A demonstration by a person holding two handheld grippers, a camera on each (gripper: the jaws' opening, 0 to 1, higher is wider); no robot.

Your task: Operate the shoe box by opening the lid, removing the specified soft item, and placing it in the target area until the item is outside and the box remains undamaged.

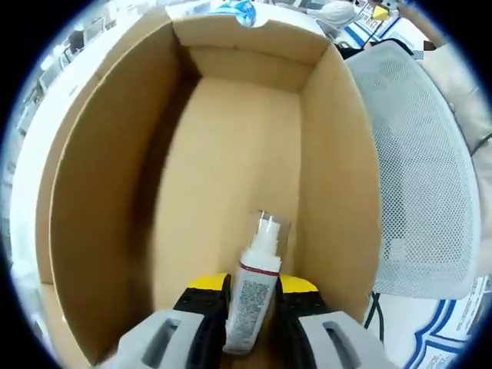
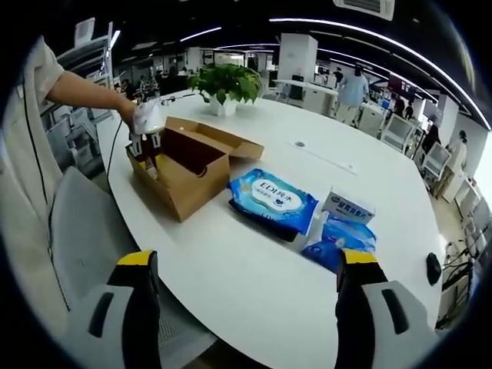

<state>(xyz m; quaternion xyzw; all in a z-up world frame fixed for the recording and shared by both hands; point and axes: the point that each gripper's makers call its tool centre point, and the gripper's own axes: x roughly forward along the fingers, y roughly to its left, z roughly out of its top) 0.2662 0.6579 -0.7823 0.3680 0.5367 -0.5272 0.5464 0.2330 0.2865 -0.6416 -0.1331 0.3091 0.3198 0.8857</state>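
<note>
White table (image 2: 254, 261): open shoe box (image 2: 184, 173), blue wipes pk (image 2: 270, 201), prob. tissue packs (image 2: 342, 227), potted plant (image 2: 225, 86).

An open-plan office: long strips of ceiling light (image 2: 369, 34) run over rows of desks and office chairs (image 2: 400, 131), with people (image 2: 352, 88) standing among them far off; a square white pillar (image 2: 296, 58) rises in the middle. A big white round-edged meeting table (image 2: 254, 269) takes the foreground; a potted green plant (image 2: 224, 83) stands near its far edge. Beside the table is a grey mesh office chair (image 1: 419, 169).
</note>
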